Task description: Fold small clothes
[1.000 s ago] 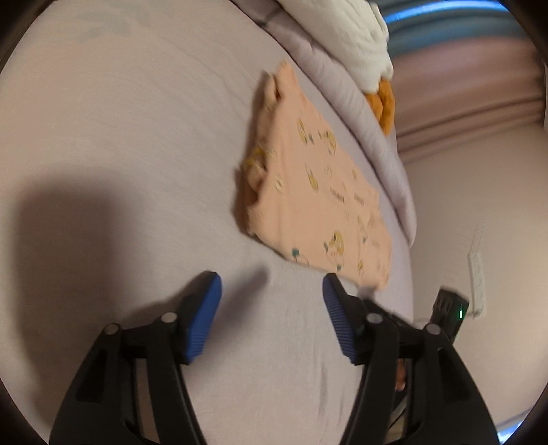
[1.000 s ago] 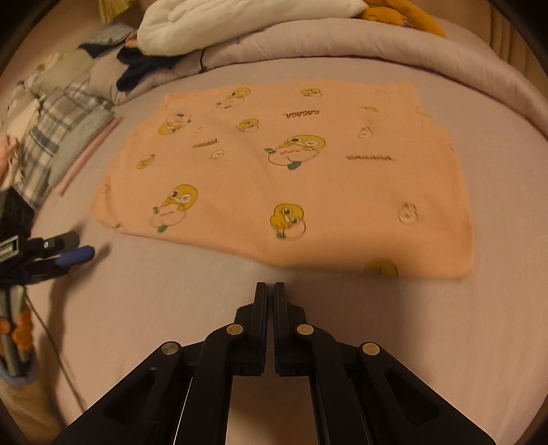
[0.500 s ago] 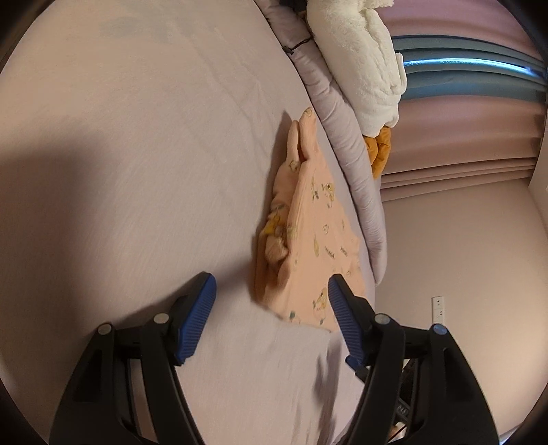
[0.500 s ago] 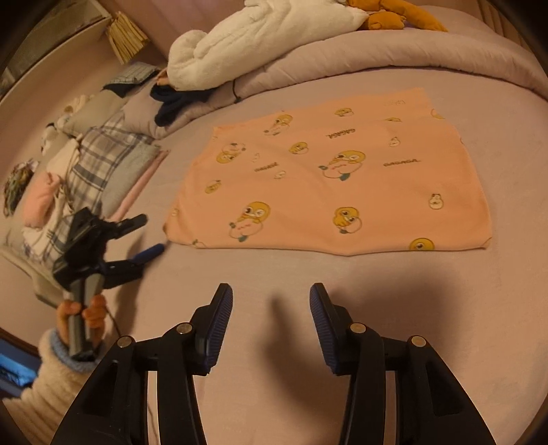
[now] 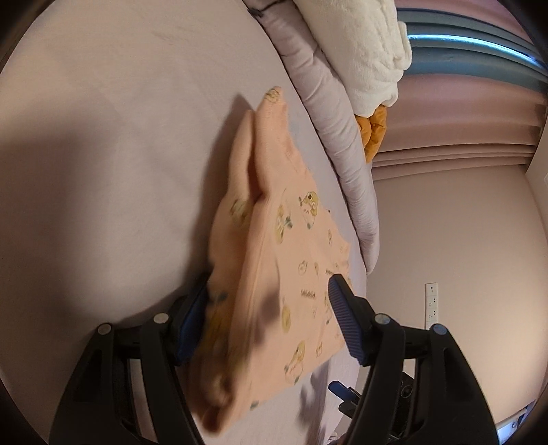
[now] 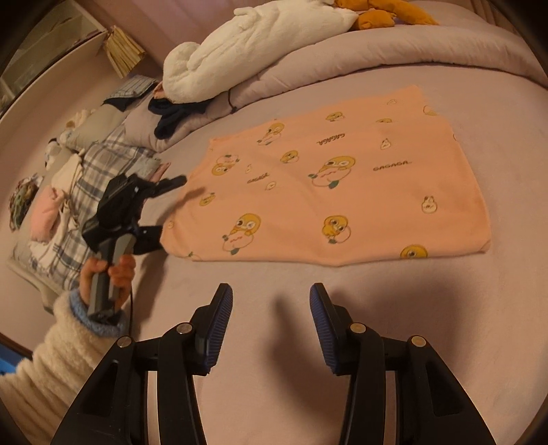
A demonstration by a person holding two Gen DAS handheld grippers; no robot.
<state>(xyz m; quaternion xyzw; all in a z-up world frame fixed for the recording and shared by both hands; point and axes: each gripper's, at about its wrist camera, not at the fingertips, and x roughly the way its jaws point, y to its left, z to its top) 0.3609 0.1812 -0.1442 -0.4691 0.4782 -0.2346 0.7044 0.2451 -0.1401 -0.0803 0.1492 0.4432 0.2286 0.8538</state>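
We find the peach-orange cotton garment printed with yellow ducks [image 6: 328, 178] lying folded flat on the pale lilac bedsheet [image 6: 274, 284], near the rolled lilac duvet [image 6: 359, 58] along the far side. Its left end sits between the jaws of the left gripper [image 5: 267, 308], whose blue ribbed pads [image 5: 346, 321] stand apart on either side of the cloth edge; we see no pad pressing on the fabric, though that view is blurred. From the right wrist view, the left gripper [image 6: 161, 208] is held by a hand [image 6: 109, 274] in a cream fleece sleeve [image 6: 58, 352]. The right gripper [image 6: 270, 328] hovers over bare sheet just short of the garment's near edge, jaws parted and empty. A white fluffy blanket [image 6: 260, 37] and an orange plush toy [image 6: 380, 13] rest on the duvet. Folded checked clothes [image 6: 102, 164] lie at the left.
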